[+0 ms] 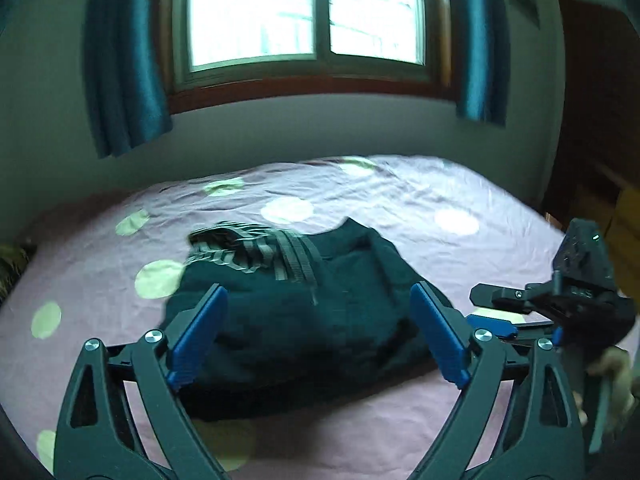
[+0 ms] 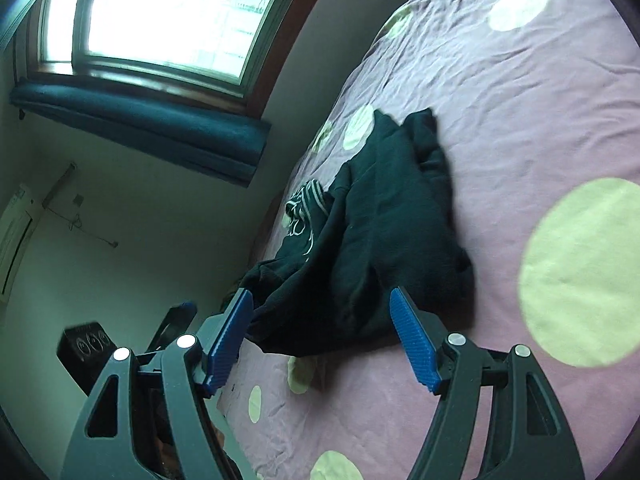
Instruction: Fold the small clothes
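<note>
Blue-padded and spread wide, the left gripper (image 1: 318,330) is hovering just above the near edge of the dark garment (image 1: 304,304), gripping nothing. From there the garment is lying directly ahead on the pink spotted bedsheet (image 1: 400,192), bunched, with its striped waistband (image 1: 248,252) at the far left end toward the window (image 1: 308,16). Its long axis seems to be running crosswise to these fingers. Beside the garment's right end, the right gripper (image 2: 324,334) is likewise standing wide open and empty, its fingers pointing along the garment's length. Both are sitting near; the left looks slightly nearer the cloth.
</note>
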Available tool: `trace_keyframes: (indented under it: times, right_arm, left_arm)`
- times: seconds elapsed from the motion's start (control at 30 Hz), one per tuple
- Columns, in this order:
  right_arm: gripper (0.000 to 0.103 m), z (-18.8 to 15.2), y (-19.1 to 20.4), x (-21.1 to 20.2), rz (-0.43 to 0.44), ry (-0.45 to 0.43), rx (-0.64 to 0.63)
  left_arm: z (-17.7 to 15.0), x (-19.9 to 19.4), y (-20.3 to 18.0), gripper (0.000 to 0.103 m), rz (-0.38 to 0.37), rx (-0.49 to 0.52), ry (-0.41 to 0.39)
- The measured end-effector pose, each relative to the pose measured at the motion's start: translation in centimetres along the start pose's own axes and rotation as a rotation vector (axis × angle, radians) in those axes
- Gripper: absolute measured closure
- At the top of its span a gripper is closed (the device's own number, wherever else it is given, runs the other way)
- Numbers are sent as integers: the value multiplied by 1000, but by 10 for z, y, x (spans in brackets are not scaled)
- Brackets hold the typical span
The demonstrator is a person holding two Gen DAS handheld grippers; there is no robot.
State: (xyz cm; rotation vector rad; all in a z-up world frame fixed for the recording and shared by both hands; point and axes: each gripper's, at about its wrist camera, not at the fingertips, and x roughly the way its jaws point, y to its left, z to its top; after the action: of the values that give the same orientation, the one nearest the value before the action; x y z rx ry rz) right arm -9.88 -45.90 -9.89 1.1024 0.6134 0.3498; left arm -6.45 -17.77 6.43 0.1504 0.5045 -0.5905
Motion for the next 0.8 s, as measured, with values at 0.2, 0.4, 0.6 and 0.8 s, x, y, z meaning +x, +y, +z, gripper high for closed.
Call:
trace_keyframes:
  times: [0.2,0.4,0.6,0.8]
  right_arm:
    - [32,35,21,82,22,99,3]
    - [32,74,30,161,-148,146,-22]
    - [31,97,34,204,-271,184,-83]
    - [81,101,41,229,-363,242,-197]
  left_arm:
    - [-38,2,113,8,-1,-222,36]
    - [-77,19,145,8,-9,-269,90]
    - [-91,35,131,8,47,-114,134]
    - [-88,50,136,8,48,-149,158]
